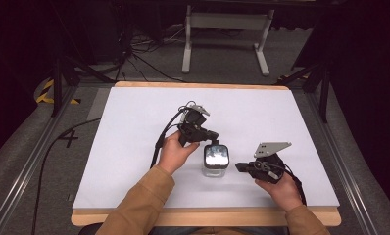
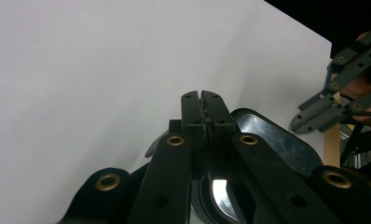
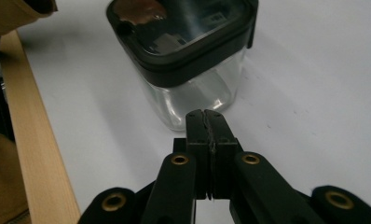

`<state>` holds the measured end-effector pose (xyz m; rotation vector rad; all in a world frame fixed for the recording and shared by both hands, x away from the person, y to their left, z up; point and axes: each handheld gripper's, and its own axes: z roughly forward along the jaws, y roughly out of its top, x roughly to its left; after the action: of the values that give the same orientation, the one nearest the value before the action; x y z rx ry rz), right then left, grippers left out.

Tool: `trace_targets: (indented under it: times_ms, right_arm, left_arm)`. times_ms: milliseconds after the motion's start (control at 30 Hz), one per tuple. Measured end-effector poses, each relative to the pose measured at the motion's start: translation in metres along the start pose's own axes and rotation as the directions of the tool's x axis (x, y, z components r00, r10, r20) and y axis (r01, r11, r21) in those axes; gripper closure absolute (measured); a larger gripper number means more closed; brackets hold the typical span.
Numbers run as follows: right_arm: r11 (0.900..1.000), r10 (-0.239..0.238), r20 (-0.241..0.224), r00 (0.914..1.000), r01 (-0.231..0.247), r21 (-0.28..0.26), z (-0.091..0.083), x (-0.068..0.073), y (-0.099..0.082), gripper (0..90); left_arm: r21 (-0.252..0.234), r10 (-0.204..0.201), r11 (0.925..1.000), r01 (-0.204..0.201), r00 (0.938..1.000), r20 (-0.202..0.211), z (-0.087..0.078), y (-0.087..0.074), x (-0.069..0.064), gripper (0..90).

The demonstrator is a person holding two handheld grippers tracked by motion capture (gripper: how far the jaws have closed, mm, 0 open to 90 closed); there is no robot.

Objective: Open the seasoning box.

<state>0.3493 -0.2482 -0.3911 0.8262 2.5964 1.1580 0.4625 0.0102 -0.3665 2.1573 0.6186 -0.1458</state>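
Note:
A clear square jar (image 1: 215, 161) with a black-rimmed shiny lid (image 3: 183, 32) stands upright on the white table (image 1: 134, 127), near its front middle. My left gripper (image 1: 213, 137) hovers just above the jar's far edge; its jaws are pressed together with nothing between them, and the lid (image 2: 277, 140) lies right beneath them. My right gripper (image 1: 238, 167) sits a short way to the jar's right, pointing at it. Its jaws are also closed and empty, a small gap from the jar's glass wall (image 3: 197, 98).
The white sheet covers a wooden tabletop whose front edge (image 3: 39, 154) runs close to the jar. A metal stand (image 1: 226, 36) and cables lie on the floor beyond the table. The far gripper (image 2: 333, 102) appears at the right of the left gripper view.

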Motion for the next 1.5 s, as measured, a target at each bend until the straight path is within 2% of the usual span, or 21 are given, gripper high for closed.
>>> trace_targets:
  times_ms: [333,700,767,800,833,867,900,933,1133,1233,1467,1500]
  right_arm:
    - [0.999,-0.042,-0.03,0.9987,0.041,-0.015,0.001,0.016,0.011,89.3]
    - [0.9981,-0.038,-0.039,0.9985,0.036,-0.051,0.003,0.022,0.018,89.4]
    - [0.9977,-0.036,-0.034,0.9988,0.034,-0.059,0.004,0.022,0.019,89.4]
    - [0.9975,-0.034,-0.03,0.999,0.032,-0.063,0.003,0.022,0.02,89.4]
    - [0.9973,-0.036,-0.031,0.9989,0.033,-0.065,0.003,0.022,0.02,89.4]
    - [0.9971,-0.035,-0.03,0.9989,0.032,-0.069,0.003,0.022,0.02,89.4]
    - [0.9971,-0.032,-0.031,0.999,0.03,-0.071,0.002,0.022,0.02,89.4]
    - [0.9971,-0.032,-0.031,0.999,0.03,-0.071,0.002,0.022,0.02,89.4]
    - [0.995,-0.034,-0.028,0.999,0.031,-0.095,-0.002,0.02,0.024,89.4]
    - [0.9925,-0.031,-0.021,0.9993,0.028,-0.119,-0.004,0.018,0.028,89.5]
    - [0.9864,-0.032,-0.014,0.9994,0.029,-0.162,-0.005,0.013,0.04,89.6]
    - [0.9853,-0.035,-0.01,0.9993,0.033,-0.168,-0.005,0.012,0.042,89.6]
  left_arm:
    - [-0.005,-0.005,1.0,0.005,1.0,0.003,0.0,0.0,0.001,88.9]
    - [-0.01,0.008,0.9999,-0.008,0.9999,-0.012,0.001,0.0,-0.001,88.9]
    - [-0.004,0.008,1.0,-0.008,0.9998,-0.019,0.001,0.0,-0.002,88.9]
    - [-0.004,0.02,0.9998,-0.02,0.9992,-0.035,0.001,0.0,-0.003,86.1]
    - [0.003,0.039,0.9992,-0.039,0.9964,-0.075,0.0,0.001,-0.007,84.1]
    - [0.003,0.039,0.9992,-0.039,0.9964,-0.075,0.0,0.001,-0.007,83.3]
    - [-0.025,0.043,0.9987,-0.045,0.9959,-0.079,-0.005,0.002,-0.01,82.5]
    - [-0.025,0.043,0.9987,-0.045,0.9959,-0.079,-0.005,0.002,-0.01,82.4]
    - [-0.072,0.046,0.996,-0.053,0.9942,-0.098,-0.036,0.001,-0.019,82.4]
    - [-0.103,0.04,0.9934,-0.049,0.9951,-0.091,-0.046,-0.001,-0.023,82.5]
    - [-0.121,0.035,0.9915,-0.047,0.9945,-0.098,-0.066,-0.01,-0.034,82.4]
    - [-0.124,0.025,0.9916,-0.037,0.9949,-0.097,-0.067,-0.011,-0.035,82.4]
